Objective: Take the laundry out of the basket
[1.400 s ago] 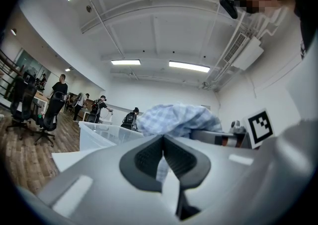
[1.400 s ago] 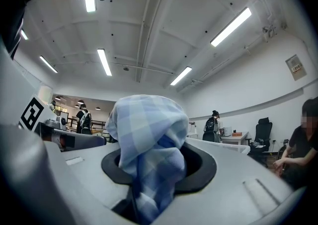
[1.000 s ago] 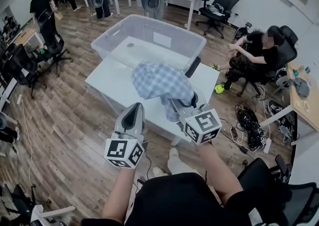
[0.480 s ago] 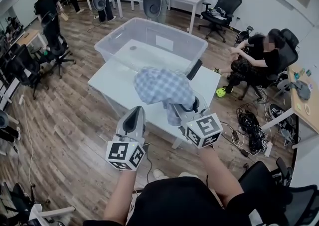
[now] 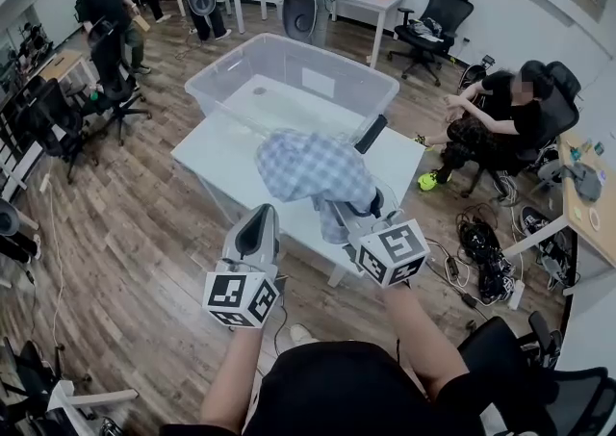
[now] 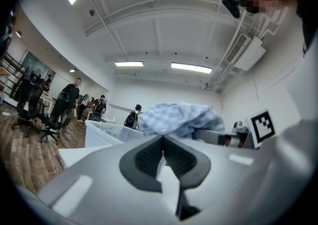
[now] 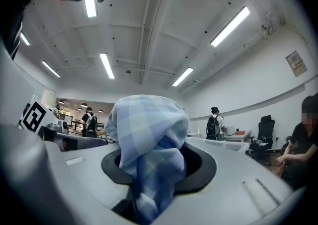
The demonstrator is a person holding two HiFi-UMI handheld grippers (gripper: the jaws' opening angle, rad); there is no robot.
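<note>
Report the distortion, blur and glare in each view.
Head view: sharp, evenly lit, straight lines bowed toward the edges. Left gripper view: strong fisheye, dark corners, the shut jaws close up and soft, ceiling lights blown out. Right gripper view: same fisheye, the cloth clamped in the jaws fairly sharp, light strips glaring.

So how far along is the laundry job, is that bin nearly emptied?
Done: the clear bin looks empty, as far as the head view shows. In hand: the right gripper is clamped on the blue checked cloth, held up above the white table. The left gripper is shut and empty. Left: probably just setting that cloth down.
</note>
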